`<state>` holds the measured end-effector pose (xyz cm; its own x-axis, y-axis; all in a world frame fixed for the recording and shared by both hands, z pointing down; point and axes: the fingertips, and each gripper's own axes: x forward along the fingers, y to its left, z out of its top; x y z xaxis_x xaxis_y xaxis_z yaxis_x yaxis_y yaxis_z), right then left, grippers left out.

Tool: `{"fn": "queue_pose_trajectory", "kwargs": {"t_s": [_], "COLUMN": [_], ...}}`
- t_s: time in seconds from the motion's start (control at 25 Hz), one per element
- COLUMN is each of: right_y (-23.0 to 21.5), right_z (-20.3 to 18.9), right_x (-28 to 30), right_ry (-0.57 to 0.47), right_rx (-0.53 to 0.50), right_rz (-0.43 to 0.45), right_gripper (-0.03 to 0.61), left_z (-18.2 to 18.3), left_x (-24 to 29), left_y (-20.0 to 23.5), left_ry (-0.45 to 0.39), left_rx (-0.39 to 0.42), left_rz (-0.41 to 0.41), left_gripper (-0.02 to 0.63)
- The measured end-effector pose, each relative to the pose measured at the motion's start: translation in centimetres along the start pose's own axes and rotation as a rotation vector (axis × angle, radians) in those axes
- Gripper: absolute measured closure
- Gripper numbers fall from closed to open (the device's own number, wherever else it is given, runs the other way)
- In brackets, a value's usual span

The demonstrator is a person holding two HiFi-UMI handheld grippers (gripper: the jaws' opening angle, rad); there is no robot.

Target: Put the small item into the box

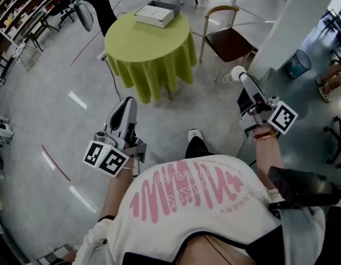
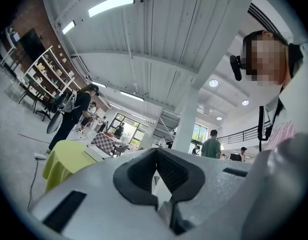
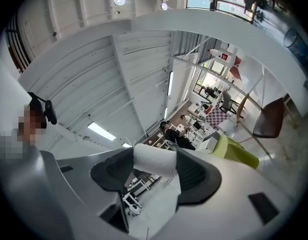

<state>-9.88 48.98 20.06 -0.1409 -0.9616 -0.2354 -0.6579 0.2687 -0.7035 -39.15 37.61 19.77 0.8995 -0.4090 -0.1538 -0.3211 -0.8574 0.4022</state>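
Clamping a small white roll (image 3: 158, 163), the right claw (image 3: 154, 156) is pressing it from both sides, with its jaws standing wide because the roll is fat. Left claw (image 2: 154, 156) is sitting closed, tips meeting, nothing in it, and hanging well short of the worktop (image 1: 151, 51). The roll is hanging off the worktop's near-right side, well apart from it. A chair (image 1: 228, 37) is standing just right of the worktop. The box (image 1: 156, 14) is lying on the worktop's far part, open side up.

My read of the step: carrying the roll over to the box.
- Doing it well is meaning a steady squeeze and walking up to the worktop's near edge first.
- Then reaching over the cloth and coming down inside the box walls before letting go.
- The roll is looking soft, so crushing it is the risk.

Hard to make out:
- The box interior is looking bare but is too small to confirm.
- The pads are covering the roll's ends.
- Head view is showing only a white blob at the claw tip.
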Motion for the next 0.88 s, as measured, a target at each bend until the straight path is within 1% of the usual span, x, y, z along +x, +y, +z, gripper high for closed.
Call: {"fn": "queue_pose_trajectory", "kwargs": {"t_s": [0.2, 0.28, 0.36, 0.52, 0.68, 0.88], "right_y": [-2.9, -4.4, -6.5, -12.0, -13.1, -15.1], "right_z": [0.0, 0.6, 2.2, 7.0, 8.8, 11.2], "right_x": [1.5, 2.2, 3.6, 7.5, 8.9, 11.0], "right_ry": [0.021, 0.017, 0.018, 0.026, 0.033, 0.044], "right_rx": [0.008, 0.017, 0.018, 0.019, -0.002, -0.013], "right_rz": [-0.015, -0.017, -0.013, 0.002, 0.021, 0.055], "right_gripper": [0.31, 0.31, 0.31, 0.31, 0.31, 0.31], "left_z": [-0.9, -1.2, -1.2, -1.2, -0.9, -0.2], "left_x": [2.8, 4.1, 6.7, 14.2, 16.7, 20.4], "left_y": [1.9, 2.9, 3.9, 5.9, 6.3, 6.6], "left_ry": [0.0, -0.002, -0.017, -0.054, -0.068, -0.106], "left_rx": [-0.023, -0.016, -0.011, -0.035, -0.03, 0.007], "left_rz": [0.014, 0.031, 0.045, 0.053, 0.048, 0.053], "left_gripper": [0.606, 0.606, 0.606, 0.606, 0.606, 0.606]}}
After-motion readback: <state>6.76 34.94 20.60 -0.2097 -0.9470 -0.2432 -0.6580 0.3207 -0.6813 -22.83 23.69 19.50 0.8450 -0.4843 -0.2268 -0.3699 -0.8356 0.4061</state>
